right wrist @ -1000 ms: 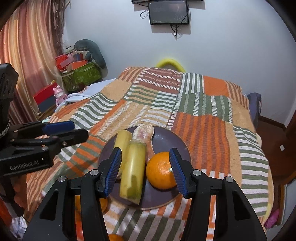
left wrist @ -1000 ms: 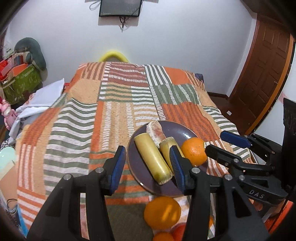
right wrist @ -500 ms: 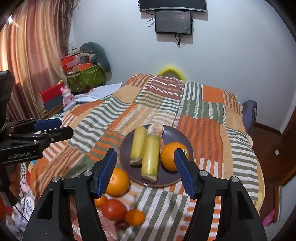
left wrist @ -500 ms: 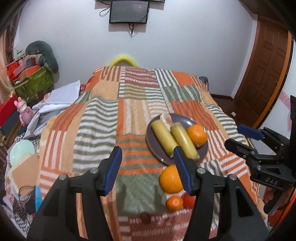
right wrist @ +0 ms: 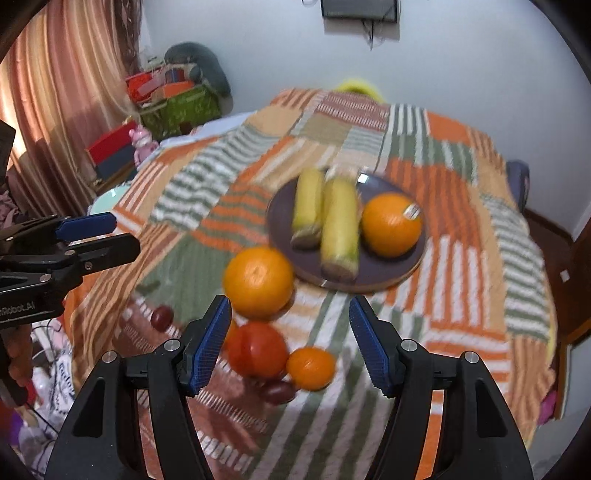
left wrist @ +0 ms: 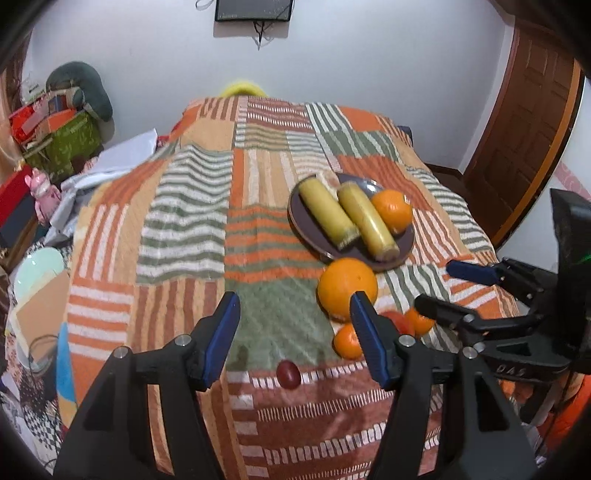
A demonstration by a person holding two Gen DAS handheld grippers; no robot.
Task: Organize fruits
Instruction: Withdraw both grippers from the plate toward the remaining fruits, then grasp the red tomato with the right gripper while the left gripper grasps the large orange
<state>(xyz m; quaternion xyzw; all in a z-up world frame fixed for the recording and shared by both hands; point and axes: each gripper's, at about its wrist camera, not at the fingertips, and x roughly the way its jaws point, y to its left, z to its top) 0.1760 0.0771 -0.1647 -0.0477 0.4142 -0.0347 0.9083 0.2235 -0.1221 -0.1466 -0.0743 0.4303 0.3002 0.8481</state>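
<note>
A dark plate (left wrist: pixel 299 218) (right wrist: pixel 384 273) on the striped bedspread holds two yellow cylinders (left wrist: pixel 328 214) (right wrist: pixel 340 229) and an orange (left wrist: pixel 393 210) (right wrist: pixel 391 225). In front of it lie a big orange (left wrist: pixel 345 286) (right wrist: pixel 258 282), a tomato (right wrist: pixel 256 349), small tangerines (left wrist: pixel 347 341) (right wrist: pixel 310 367) and dark grapes (left wrist: pixel 289 373) (right wrist: pixel 162 317). My left gripper (left wrist: pixel 295 336) is open and empty above the bed's near part. My right gripper (right wrist: pixel 290 341) is open and empty above the loose fruit.
A patchwork bedspread (left wrist: pixel 192 221) covers the bed. Boxes, bags and a pink toy (left wrist: pixel 40 188) crowd the left side. A wooden door (left wrist: pixel 532 122) stands at the right. A screen (left wrist: pixel 255 9) hangs on the far wall.
Both grippers have pulled back and up from the plate. The loose fruit in front of the plate has come into view. Both stay open.
</note>
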